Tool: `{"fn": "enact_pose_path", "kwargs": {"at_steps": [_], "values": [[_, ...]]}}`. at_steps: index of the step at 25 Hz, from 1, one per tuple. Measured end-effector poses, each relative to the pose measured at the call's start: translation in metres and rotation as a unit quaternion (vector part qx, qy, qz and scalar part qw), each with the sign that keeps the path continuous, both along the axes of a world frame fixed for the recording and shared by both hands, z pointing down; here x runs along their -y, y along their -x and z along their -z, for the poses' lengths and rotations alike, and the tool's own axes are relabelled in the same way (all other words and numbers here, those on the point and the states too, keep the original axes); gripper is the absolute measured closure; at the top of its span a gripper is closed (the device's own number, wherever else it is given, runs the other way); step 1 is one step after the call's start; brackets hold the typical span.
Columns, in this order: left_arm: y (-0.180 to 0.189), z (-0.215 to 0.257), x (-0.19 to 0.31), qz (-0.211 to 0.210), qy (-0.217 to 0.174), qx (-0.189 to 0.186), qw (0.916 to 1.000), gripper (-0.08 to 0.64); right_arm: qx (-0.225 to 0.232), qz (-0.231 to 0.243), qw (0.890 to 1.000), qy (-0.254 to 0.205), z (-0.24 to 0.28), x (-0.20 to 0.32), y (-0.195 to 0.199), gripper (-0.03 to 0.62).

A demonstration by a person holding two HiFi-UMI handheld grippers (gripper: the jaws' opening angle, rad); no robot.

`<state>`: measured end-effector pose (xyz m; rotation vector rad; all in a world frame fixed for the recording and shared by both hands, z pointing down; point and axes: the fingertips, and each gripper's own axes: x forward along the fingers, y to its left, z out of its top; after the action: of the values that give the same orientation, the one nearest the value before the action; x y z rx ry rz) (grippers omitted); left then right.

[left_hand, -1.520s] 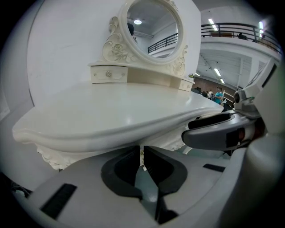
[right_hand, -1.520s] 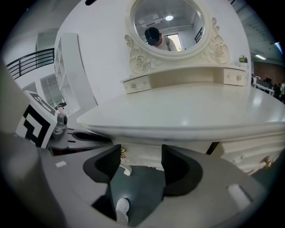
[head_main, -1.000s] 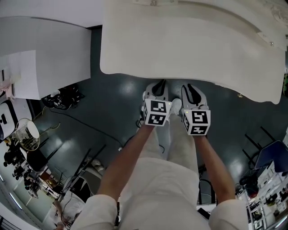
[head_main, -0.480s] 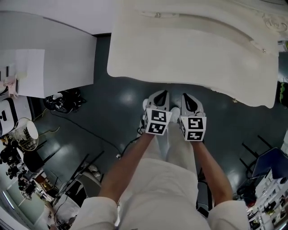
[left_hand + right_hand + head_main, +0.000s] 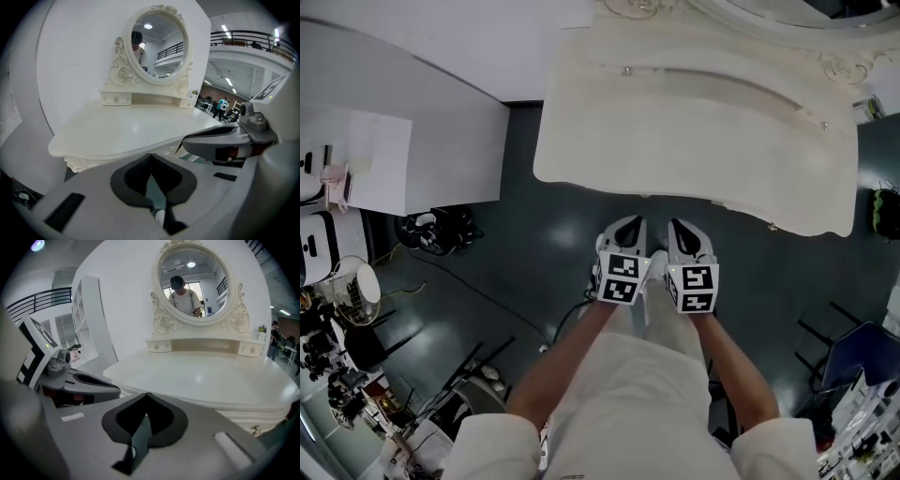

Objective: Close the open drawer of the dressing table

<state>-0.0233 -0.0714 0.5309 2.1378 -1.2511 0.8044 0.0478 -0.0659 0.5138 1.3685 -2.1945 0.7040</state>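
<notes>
Cream-white carved dressing bench (image 5: pixel 694 122) straight ahead of both grippers, long axis left-right. Left gripper (image 5: pixel 628 225) and right gripper (image 5: pixel 681 227) side by side, both clenched, empty, clear of front edge; neither nearer. Drawer front with brass knob (image 5: pixel 257 427) under lip, right of right gripper. No drawer juts out; seemingly closed.

In the head view the dressing table (image 5: pixel 694 122) hides its front drawer beneath its overhanging top, its mirror (image 5: pixel 797 7) is cut off by the upper edge, and the floor clutter (image 5: pixel 337 361) at the left is too small to identify.
</notes>
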Motion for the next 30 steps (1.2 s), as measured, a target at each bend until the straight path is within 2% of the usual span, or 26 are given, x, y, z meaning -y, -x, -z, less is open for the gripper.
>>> {"fn": "enact_pose_path", "kwargs": {"at_steps": [8, 11, 16, 23, 28, 30], "values": [[-0.006, 0.045, -0.013, 0.022, 0.000, -0.040, 0.9990, 0.551, -0.001, 0.004, 1.000, -0.019, 0.046, -0.006, -0.003, 0.591], [-0.010, 0.061, -0.020, 0.023, -0.002, -0.044, 0.9987, 0.551, 0.017, 0.004, 0.999, -0.034, 0.066, -0.009, -0.005, 0.591], [-0.014, 0.095, -0.029, 0.028, -0.027, -0.058, 0.9976, 0.551, 0.039, 0.002, 0.998, -0.056, 0.100, -0.014, -0.007, 0.591], [-0.018, 0.154, -0.043, 0.022, -0.090, -0.066, 0.9935, 0.551, 0.064, 0.010, 0.992, -0.109, 0.162, -0.026, -0.004, 0.591], [-0.029, 0.205, -0.048, 0.012, -0.152, -0.076, 0.9854, 0.551, 0.080, 0.012, 0.987, -0.137, 0.198, -0.036, -0.007, 0.591], [-0.032, 0.219, -0.051, 0.011, -0.165, -0.084, 0.9826, 0.551, 0.090, 0.009, 0.985, -0.144, 0.208, -0.042, -0.008, 0.591]]}}
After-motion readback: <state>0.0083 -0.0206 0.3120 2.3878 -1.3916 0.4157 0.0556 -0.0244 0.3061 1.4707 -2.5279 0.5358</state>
